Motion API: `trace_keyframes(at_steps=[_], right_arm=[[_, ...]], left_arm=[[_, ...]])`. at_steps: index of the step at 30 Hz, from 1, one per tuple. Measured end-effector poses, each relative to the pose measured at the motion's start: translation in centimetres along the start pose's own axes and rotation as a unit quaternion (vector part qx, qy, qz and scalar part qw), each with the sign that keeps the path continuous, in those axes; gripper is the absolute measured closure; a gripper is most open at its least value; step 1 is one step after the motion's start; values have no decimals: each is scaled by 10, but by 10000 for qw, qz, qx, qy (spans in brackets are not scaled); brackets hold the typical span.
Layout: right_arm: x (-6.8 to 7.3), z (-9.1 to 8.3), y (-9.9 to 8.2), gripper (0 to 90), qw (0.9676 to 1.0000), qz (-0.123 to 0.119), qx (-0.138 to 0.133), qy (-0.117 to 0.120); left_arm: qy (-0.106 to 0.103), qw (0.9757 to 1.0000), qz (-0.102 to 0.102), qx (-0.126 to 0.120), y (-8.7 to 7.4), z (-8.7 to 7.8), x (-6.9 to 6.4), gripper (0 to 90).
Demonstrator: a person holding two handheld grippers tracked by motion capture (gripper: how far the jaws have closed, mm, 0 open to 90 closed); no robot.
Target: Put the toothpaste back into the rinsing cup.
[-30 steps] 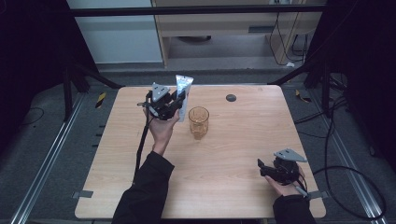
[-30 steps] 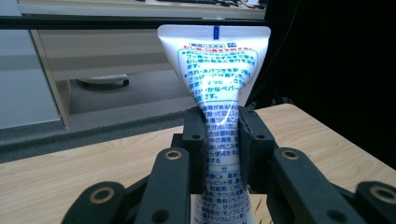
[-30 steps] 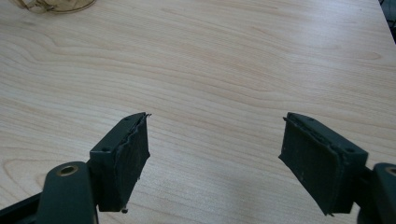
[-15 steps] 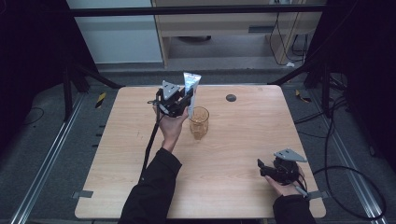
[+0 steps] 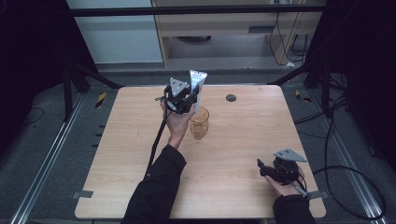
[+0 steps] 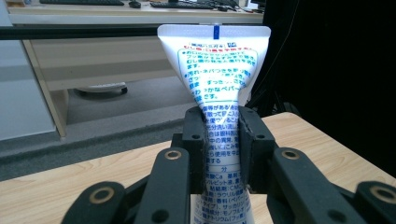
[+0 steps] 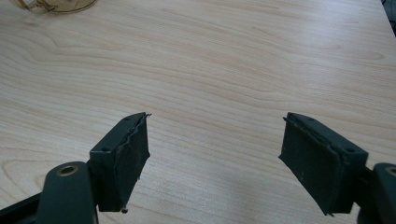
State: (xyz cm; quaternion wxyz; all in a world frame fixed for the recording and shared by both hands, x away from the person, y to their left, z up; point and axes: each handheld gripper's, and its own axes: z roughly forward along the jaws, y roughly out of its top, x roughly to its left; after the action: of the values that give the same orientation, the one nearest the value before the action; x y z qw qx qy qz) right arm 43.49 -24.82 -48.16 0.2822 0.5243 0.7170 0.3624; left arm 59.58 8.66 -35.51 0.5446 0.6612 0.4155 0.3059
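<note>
A see-through amber cup (image 5: pixel 199 123) stands upright on the wooden table (image 5: pixel 233 149), near the middle and a bit toward the far side. Nothing can be made out inside the cup. Just beside the cup, on its left and a little higher up, the left gripper (image 5: pixel 189 99) holds a white tube (image 5: pixel 196 84) with blue writing on it. The tube stands almost straight up, with its flat crimped end at the top, and it hangs in the air above the far rim of the cup. In the left gripper view the two black jaws are clamped on the tube (image 6: pixel 219 102) around its middle, one on each side, and the tube is pinched thin there. Whether the bottom end of the tube reaches the cup cannot be told. Behind the cup and to its right, a small round dark spot (image 5: pixel 230 98) sits on the table near the far edge. The right gripper (image 5: pixel 263 168) rests well away from the cup, near the front right corner of the table. Its jaws stand wide apart with only bare wood between them, and the bottom of the cup (image 7: pixel 53 4) peeks in at the top left of the right gripper view.
</note>
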Motion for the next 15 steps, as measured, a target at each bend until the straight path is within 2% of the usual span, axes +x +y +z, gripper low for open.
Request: trace_keyframes(at_steps=[9,15], right_arm=[[0,0,0,231,10000,-12,-2,-6],[-1,0,0,233,10000,-23,-1,-13]], left_arm=[[-8,10000,13,5,-2,14,-6,739],[-14,9999,108,41,-8,21,-8,739]])
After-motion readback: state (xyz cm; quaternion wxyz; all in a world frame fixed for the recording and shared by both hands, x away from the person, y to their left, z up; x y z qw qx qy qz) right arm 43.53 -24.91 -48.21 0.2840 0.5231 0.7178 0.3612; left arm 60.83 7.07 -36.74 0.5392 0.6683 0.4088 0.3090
